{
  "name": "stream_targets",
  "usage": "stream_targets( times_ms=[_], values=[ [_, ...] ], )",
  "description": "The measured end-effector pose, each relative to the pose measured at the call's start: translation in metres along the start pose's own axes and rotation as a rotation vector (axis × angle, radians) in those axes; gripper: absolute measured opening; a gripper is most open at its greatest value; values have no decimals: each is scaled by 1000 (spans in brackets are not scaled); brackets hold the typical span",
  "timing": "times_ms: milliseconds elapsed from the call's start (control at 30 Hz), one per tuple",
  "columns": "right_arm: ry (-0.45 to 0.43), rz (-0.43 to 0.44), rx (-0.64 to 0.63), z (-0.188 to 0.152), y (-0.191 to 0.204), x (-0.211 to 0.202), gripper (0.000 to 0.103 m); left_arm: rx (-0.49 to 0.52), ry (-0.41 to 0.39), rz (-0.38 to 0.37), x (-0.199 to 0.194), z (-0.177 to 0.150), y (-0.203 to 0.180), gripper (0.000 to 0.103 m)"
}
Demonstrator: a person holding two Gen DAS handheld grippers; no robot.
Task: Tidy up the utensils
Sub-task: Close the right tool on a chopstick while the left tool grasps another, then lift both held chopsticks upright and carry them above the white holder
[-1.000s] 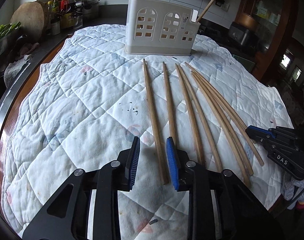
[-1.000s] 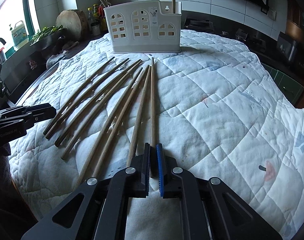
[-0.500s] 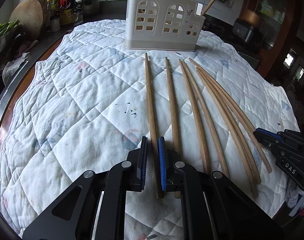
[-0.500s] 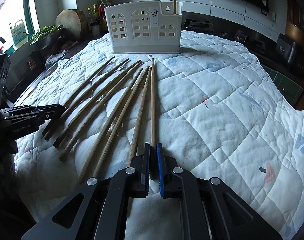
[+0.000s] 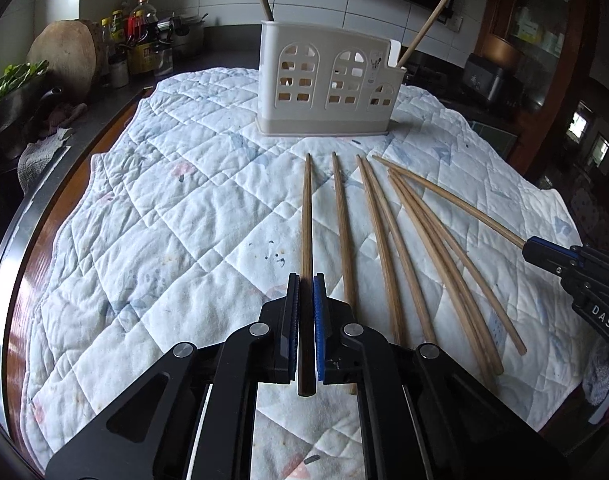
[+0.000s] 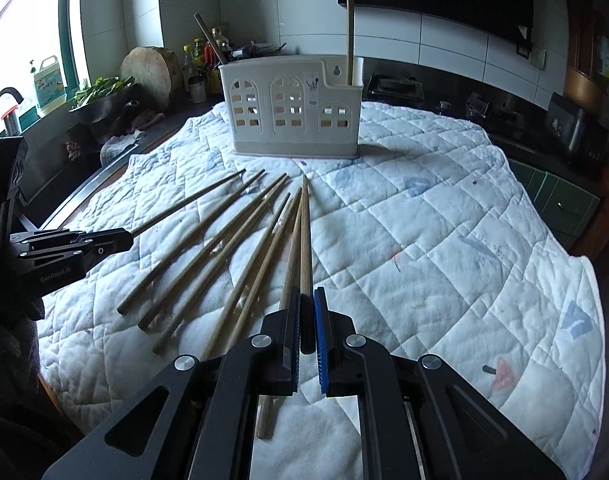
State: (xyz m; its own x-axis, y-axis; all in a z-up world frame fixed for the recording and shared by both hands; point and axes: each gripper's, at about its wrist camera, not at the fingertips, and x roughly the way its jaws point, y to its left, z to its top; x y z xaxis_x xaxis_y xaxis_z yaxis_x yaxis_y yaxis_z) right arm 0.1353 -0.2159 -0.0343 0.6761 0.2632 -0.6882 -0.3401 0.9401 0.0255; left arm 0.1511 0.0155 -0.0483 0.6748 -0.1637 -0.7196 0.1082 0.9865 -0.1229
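Several long wooden chopsticks [image 5: 400, 236] lie fanned on a white quilted cloth [image 5: 164, 216]. A white utensil holder [image 5: 328, 84] with arched cutouts stands at the far side with two chopsticks upright in it. My left gripper [image 5: 304, 280] is shut on the leftmost chopstick [image 5: 307, 216] and holds it lifted off the cloth. My right gripper [image 6: 307, 294] is shut on the rightmost chopstick [image 6: 305, 240], also raised. The holder [image 6: 292, 112] shows in the right wrist view too. Each gripper shows in the other's view, the right [image 5: 544, 252] and the left [image 6: 116, 242].
A counter behind the cloth holds bottles [image 5: 140, 40], a round wooden block [image 5: 62, 56] and greens [image 6: 100, 88]. A sink with a tap [image 6: 4, 100] is at the far left. A dark cabinet [image 5: 544, 40] stands at the right.
My left gripper closed on the leftmost chopstick and lifted it. My right gripper, shut on its chopstick throughout, has raised it off the cloth.
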Motion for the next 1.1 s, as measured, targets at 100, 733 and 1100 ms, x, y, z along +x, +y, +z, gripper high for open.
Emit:
stream_targets(
  times_ms=[100, 733, 1100],
  values=[
    [-43, 3, -20, 19, 2, -10, 7, 5, -42, -6, -13, 12, -2, 6],
    [-147, 8, -120, 139, -1, -31, 7, 92, -161, -56, -40, 94, -8, 6],
    [-234, -9, -137, 216, -5, -51, 7, 135, -239, -87, -62, 157, -17, 5]
  ],
)
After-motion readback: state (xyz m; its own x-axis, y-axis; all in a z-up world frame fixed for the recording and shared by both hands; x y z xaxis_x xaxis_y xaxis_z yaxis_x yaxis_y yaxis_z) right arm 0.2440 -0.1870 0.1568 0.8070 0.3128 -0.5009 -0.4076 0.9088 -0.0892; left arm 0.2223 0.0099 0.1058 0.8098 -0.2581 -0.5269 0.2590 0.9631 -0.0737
